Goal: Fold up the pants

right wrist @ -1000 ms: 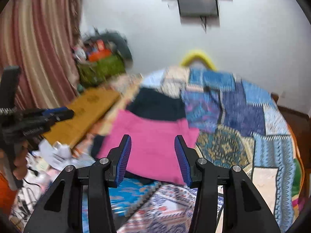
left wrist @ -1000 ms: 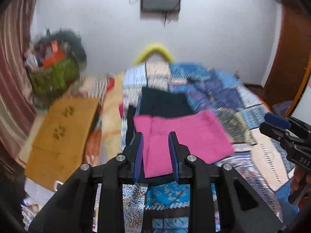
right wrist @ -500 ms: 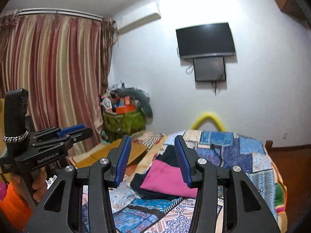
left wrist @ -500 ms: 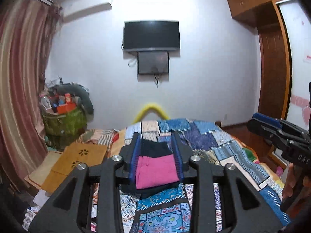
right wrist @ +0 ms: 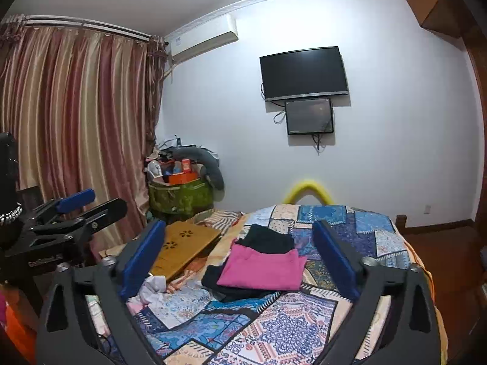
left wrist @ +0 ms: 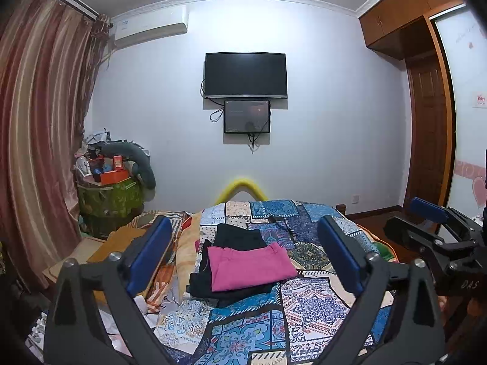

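Folded pink pants (left wrist: 249,266) lie on top of dark folded clothes (left wrist: 239,238) on the patchwork bedspread (left wrist: 307,307). They also show in the right wrist view (right wrist: 263,269), on the same dark pile (right wrist: 266,238). My left gripper (left wrist: 245,257) is open wide and empty, held back and above the bed, with the pile between its blue pads. My right gripper (right wrist: 237,258) is open wide and empty too, equally far back. Each gripper shows at the edge of the other's view, the right (left wrist: 432,231) and the left (right wrist: 76,210).
A wooden lap table (right wrist: 182,249) lies left of the bed. A green basket full of clutter (left wrist: 111,194) stands by the striped curtain (left wrist: 36,140). A TV (left wrist: 245,74) hangs on the far wall. A wooden wardrobe (left wrist: 426,115) is at the right. White cloth (right wrist: 152,286) lies at the bed's left edge.
Both grippers pulled back and up from the pink pants, so the pile now looks small and far. Both jaws opened from a narrow gap to wide.
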The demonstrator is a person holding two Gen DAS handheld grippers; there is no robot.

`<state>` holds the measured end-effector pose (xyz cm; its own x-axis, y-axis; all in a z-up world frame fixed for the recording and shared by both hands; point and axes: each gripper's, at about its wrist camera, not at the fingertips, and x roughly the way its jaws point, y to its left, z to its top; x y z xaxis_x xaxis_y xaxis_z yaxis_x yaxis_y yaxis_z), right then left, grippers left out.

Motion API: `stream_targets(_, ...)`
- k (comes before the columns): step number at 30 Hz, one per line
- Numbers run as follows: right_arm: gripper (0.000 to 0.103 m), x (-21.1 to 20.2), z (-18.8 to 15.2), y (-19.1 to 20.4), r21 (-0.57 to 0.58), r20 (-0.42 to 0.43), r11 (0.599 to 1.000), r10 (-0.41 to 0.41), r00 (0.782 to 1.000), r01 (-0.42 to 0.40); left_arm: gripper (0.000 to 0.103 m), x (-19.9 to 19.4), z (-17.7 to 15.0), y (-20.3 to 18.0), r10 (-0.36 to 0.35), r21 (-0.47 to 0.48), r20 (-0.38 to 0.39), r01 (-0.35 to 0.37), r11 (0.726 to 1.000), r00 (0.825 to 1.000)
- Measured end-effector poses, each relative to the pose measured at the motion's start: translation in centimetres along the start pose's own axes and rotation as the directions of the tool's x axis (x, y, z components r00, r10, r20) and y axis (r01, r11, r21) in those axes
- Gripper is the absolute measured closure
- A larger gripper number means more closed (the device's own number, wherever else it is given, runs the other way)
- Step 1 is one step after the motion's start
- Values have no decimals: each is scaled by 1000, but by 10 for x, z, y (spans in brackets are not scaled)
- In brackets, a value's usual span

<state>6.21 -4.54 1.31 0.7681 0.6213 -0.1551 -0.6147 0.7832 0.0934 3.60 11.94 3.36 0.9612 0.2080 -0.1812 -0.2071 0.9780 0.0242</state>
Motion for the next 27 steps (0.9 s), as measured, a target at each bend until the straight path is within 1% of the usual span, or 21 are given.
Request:
stream_targets(3, 0, -5, -2, 0, 4, 2, 1000, -8, 1000, 8, 3, -2, -1, -3, 8, 3, 0, -8, 1000, 1000)
stream_targets(10, 0, -13, -10, -2, 15, -6, 1000, -19, 1000, 19, 0, -4, -5, -2, 0, -12, -4, 0, 1000, 1000)
stream_targets(27, 0, -15, -14, -2, 8, -31, 999, -34, 999, 34, 0, 5, -10, 2, 4, -23, -27, -4, 1000, 1000)
